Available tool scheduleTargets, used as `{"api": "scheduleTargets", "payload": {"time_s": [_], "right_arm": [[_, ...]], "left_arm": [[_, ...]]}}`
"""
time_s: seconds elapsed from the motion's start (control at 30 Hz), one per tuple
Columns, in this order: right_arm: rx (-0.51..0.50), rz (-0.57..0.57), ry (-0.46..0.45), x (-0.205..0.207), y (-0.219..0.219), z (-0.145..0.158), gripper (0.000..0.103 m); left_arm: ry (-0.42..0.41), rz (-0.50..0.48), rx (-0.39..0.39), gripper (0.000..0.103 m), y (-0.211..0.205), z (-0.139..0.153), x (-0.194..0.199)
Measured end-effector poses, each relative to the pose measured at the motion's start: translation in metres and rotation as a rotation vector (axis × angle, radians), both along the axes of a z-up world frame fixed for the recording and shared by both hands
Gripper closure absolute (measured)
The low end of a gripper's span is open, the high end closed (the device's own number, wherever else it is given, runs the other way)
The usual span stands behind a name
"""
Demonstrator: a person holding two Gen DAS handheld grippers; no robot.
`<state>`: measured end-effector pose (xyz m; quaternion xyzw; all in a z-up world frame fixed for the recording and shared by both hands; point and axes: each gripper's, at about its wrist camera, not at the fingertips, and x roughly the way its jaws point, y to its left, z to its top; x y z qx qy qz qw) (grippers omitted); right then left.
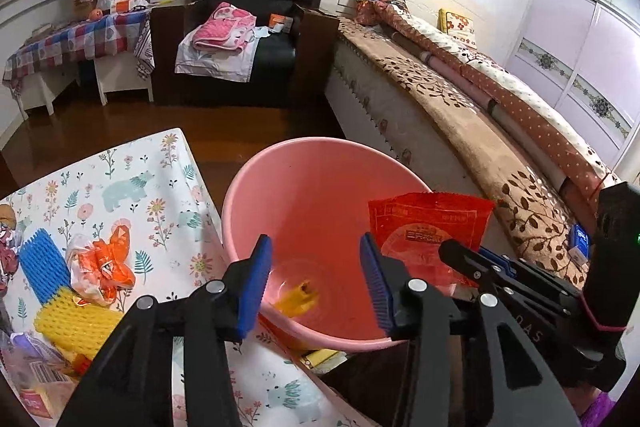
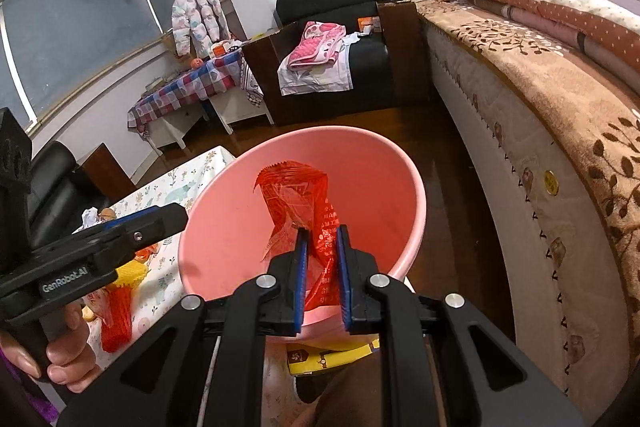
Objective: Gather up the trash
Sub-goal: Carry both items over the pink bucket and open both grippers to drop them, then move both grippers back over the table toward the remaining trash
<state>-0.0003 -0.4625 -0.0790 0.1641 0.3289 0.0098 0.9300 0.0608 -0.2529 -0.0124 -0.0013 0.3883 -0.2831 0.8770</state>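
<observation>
Left gripper (image 1: 316, 267) poised over round pink plastic bin (image 1: 256, 183), blue ribbed fingers (image 1: 256, 283) spread apart with nothing between. Below the gap, on the bin floor, small yellow scrap (image 1: 298, 297). Just right of the right finger, red crinkled plastic wrapper (image 1: 430, 227) pinched in right gripper (image 1: 486, 259), held over the bin's right rim. Left of the left finger, floral-print tablecloth (image 1: 132, 187) bearing orange-and-white crumpled wrapper (image 1: 102, 267), blue foam net sleeve (image 1: 40, 263), yellow foam net sleeve (image 1: 76, 323). Beyond the fingertips, dark wooden floor (image 1: 248, 131), black leather armchair (image 1: 260, 23).
</observation>
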Motion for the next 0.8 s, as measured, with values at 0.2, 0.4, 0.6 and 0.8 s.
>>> {"api": "scheduleTargets", "payload": {"time_s": [0.2,0.4,0.6,0.8], "right_arm": [[0.026,-0.007,0.021,0.004,0.001,-0.003,0.074],[0.046,-0.016,0.002,0.001,0.003,0.000,0.061],[0.001,0.001,-0.020,-0.005,0.015,0.008,0.061],[-0.027,0.054,-0.070,-0.016,0.036,0.020,0.061]], "left_arm": [[0.012,0.018,-0.013,0.053,0.008,0.003,-0.002],[0.015,0.038,-0.027,0.051,0.017,0.008,-0.009],[-0.013,0.055,-0.034,0.051,0.029,0.019,-0.021],[-0.054,0.096,-0.034,0.051,0.051,0.035,-0.034]]}}
